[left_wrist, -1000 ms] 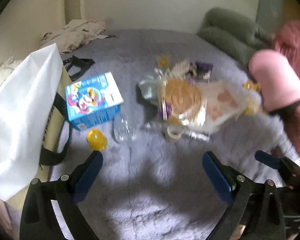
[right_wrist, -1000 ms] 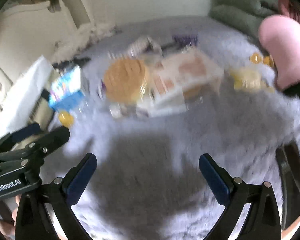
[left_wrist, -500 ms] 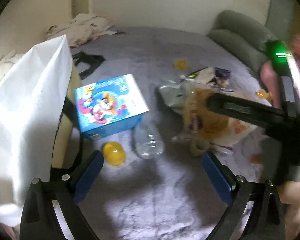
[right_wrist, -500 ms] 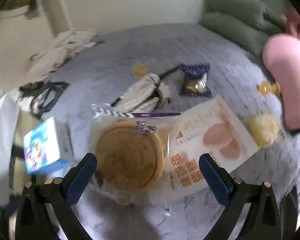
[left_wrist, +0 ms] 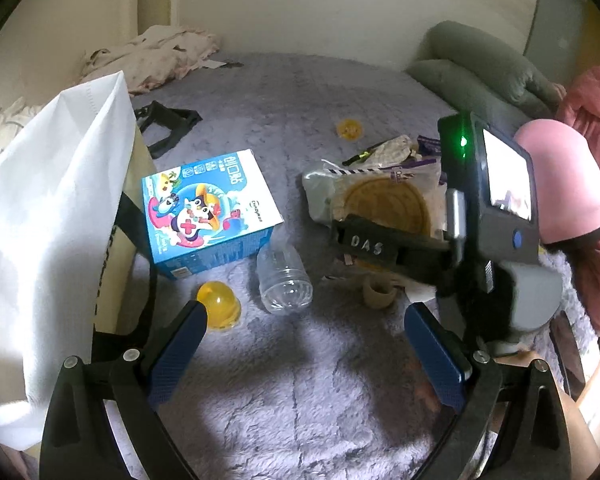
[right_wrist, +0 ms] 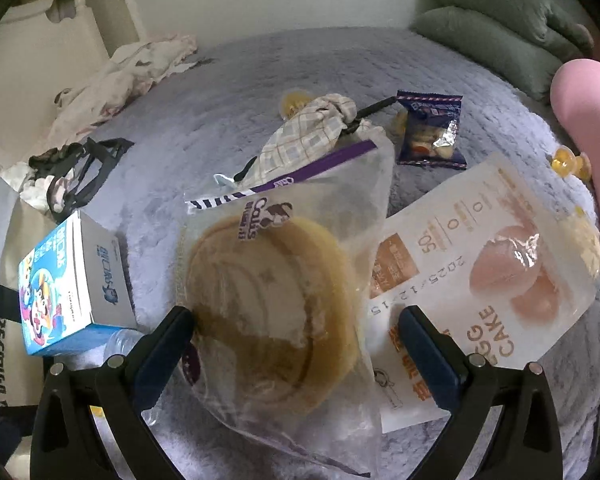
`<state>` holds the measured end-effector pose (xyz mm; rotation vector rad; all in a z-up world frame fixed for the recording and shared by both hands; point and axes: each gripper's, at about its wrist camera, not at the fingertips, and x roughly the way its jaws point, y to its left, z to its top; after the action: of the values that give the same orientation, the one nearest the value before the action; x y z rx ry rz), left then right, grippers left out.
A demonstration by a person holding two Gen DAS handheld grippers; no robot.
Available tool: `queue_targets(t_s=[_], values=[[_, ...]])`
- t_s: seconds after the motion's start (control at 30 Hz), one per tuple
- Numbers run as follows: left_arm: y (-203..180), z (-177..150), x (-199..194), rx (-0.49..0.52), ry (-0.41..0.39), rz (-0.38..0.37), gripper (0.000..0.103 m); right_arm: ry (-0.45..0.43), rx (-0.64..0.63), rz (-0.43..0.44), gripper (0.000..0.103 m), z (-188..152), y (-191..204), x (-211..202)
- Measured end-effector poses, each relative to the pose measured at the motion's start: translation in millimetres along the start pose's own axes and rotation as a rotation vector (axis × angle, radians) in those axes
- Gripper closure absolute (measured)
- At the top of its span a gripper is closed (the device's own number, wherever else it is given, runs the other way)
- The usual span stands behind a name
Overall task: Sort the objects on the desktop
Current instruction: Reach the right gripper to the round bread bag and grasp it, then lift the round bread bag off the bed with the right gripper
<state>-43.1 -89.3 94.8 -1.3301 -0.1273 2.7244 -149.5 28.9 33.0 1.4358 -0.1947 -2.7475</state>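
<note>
Right gripper (right_wrist: 296, 344) low over the bed (right_wrist: 260, 80), jaws spread wide and empty, straddling the wrapped round cake (right_wrist: 272, 312). The cake's lower wrapper runs out of frame; the egg cake pouch (right_wrist: 480, 276) lies just beside it, lower corner hidden behind the right jaw. Clear bottle (right_wrist: 120, 342) mostly hidden by the blue carton (right_wrist: 60, 288).

Left gripper (left_wrist: 300, 348) hovers open, holding nothing, over bare blanket. Yellow capsule (left_wrist: 219, 307) touches its left fingertip in view; the right gripper's body blocks half the cake.

Since half a second ago, the right gripper has dropped closer to the cake.

White bag (left_wrist: 56, 216) walls the left edge.
</note>
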Motion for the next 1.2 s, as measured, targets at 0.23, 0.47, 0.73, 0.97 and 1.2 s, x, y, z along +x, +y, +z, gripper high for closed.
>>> queue_targets(t_s=[0.23, 0.47, 0.73, 0.97, 1.2], values=[[8.1, -5.1, 5.5, -0.022, 0.034, 0.027, 0.005, -0.235, -0.087, -0.034, 0.000, -30.4, 12.6, 1.9], [8.1, -2.4, -0.6, 0.000, 0.010, 0.037, 0.005, -0.269, 0.012, 0.045, 0.038, -46.0, -3.3, -27.9], [8.6, 0.8, 3.2, -0.003, 0.024, 0.029, 0.005, -0.233, 0.132, 0.166, 0.043, -59.7, -30.5, -69.9], [19.8, -2.0, 2.8, -0.042, 0.025, -0.051, 0.005, -0.232, 0.099, 0.155, 0.062, -70.5, -48.2, -102.8], [37.0, -17.3, 12.7, -0.050, 0.031, -0.044, 0.005, -0.188, 0.095, 0.136, 0.060, -98.8, -79.8, -107.9]])
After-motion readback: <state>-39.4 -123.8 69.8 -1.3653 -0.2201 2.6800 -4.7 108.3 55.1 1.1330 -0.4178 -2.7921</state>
